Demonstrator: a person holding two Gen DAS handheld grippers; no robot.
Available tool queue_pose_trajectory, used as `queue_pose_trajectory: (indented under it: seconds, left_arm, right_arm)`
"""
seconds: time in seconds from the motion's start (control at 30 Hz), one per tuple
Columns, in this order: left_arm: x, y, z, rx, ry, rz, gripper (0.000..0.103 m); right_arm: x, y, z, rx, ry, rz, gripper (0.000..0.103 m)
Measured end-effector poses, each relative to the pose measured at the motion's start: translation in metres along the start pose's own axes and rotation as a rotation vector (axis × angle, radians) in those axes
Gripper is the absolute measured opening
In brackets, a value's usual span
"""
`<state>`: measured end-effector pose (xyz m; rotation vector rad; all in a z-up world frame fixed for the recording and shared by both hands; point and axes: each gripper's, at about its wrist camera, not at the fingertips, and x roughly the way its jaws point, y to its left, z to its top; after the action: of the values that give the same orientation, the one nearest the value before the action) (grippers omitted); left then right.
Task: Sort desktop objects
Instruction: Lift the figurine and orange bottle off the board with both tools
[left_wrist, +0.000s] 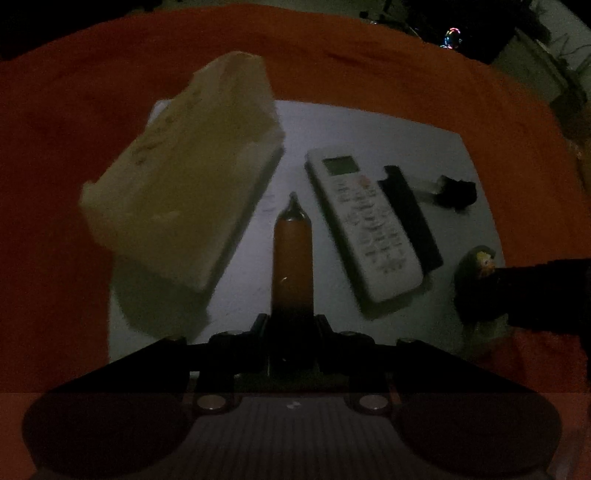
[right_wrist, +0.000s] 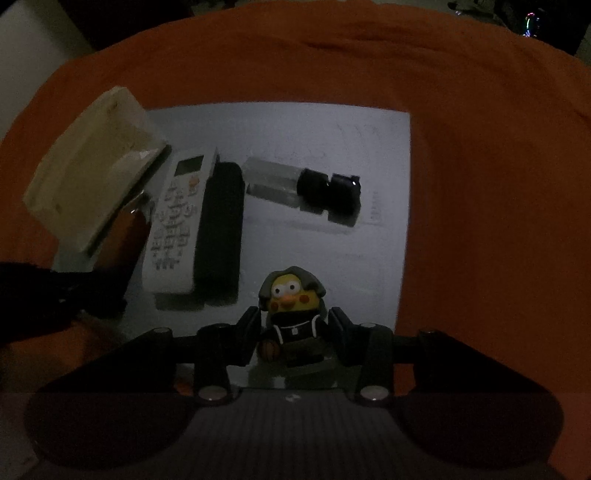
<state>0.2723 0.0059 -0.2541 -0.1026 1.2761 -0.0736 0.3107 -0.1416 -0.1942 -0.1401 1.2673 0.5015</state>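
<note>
Two grips we log: left gripper clamps orange tube; right gripper clamps duck figurine, bare white board right of frame.

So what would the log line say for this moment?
left gripper: shut on orange tube | right gripper: shut on duck figurine | white remote: on mat

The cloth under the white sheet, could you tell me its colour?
Orange cloth, clearest in the right wrist view.

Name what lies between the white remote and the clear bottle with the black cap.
A black rectangular block lies between them, alongside the white remote, with a bare strip of white sheet before the clear bottle. The right wrist view shows it best.
</note>
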Motion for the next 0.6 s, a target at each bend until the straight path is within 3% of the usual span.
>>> queue_pose_trajectory:
  seconds: [0.07,0.2,0.4,0.6]
  left_arm:
    - [-0.002,0.001,-0.001,0.017,-0.006,0.019,0.022]
    - [-0.007,0.000,0.006,0.013,-0.046,0.057,0.035]
    - [0.003,-0.007,0.021,0.012,-0.056,0.072,0.035]
    - [0.008,-0.012,0.014,0.036,-0.056,0.091,0.033]
  right_arm:
    - [0.000,0.001,0.000,0.000,0.002,0.000,0.044]
    - [0.002,0.004,0.010,0.011,0.028,-0.008,0.050]
    - [0.003,0.016,0.017,-0.028,0.051,-0.003,0.062]
    - [0.009,0.029,0.015,-0.106,0.048,-0.031,0.059]
